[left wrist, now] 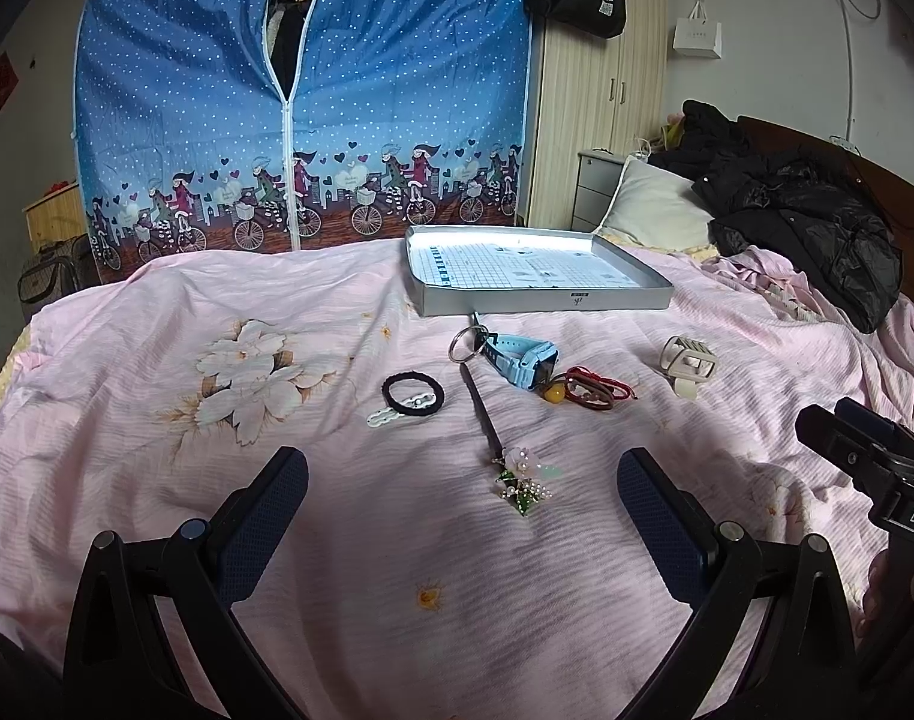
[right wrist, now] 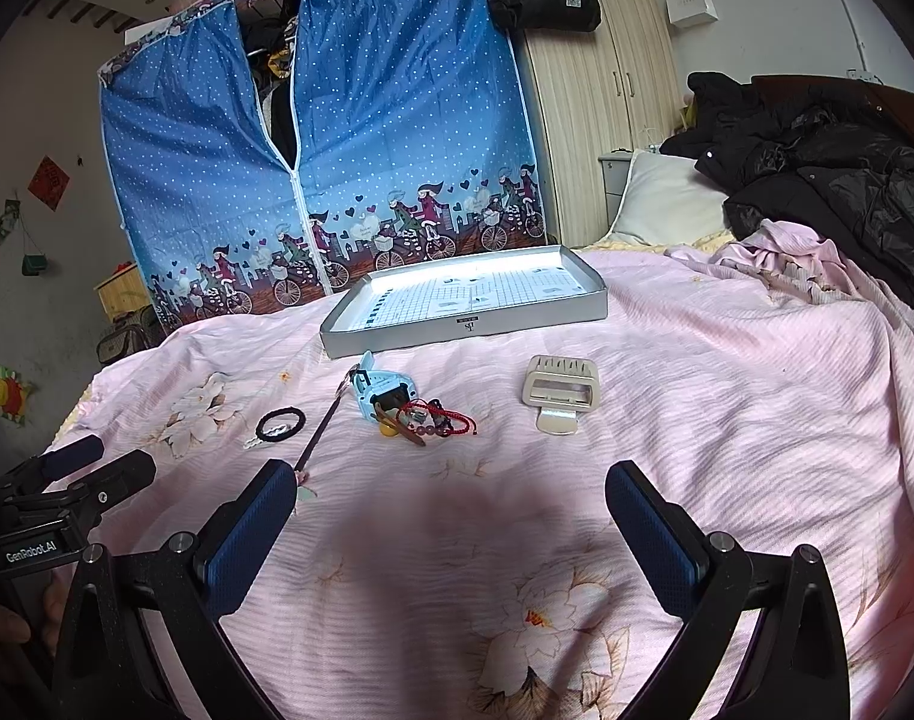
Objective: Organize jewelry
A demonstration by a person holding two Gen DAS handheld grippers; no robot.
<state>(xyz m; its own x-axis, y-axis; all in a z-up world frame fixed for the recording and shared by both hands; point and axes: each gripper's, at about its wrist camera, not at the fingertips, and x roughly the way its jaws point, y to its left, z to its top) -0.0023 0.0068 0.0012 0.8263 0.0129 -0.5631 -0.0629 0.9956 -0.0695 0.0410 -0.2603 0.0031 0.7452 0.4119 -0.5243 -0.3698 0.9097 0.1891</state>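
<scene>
Left wrist view: the left gripper (left wrist: pixel 463 519) hangs over the pink floral bedspread (left wrist: pixel 157 450) with its jaws spread wide and nothing between them, and the right gripper (right wrist: pixel 451 519) is likewise wide apart and empty, to its right. Just beyond the left gripper lies a flowered hairpin (left wrist: pixel 505 450), its stick running away toward a metal key ring (left wrist: pixel 466 345). To the left of the stick sits a black hair tie (left wrist: pixel 413 396), touching a small white clip (left wrist: pixel 385 417). Right of the stick, a light blue watch (left wrist: pixel 526 357) lies against a tangle of red cord bracelets (left wrist: pixel 595 389) with an amber bead (left wrist: pixel 556 391). Further right, apart from these, is a beige hair comb clip (left wrist: pixel 688 363). Farther back stands a shallow grey tray (left wrist: pixel 547 300) lined with gridded paper, then a blue fabric wardrobe (left wrist: pixel 301 108).
</scene>
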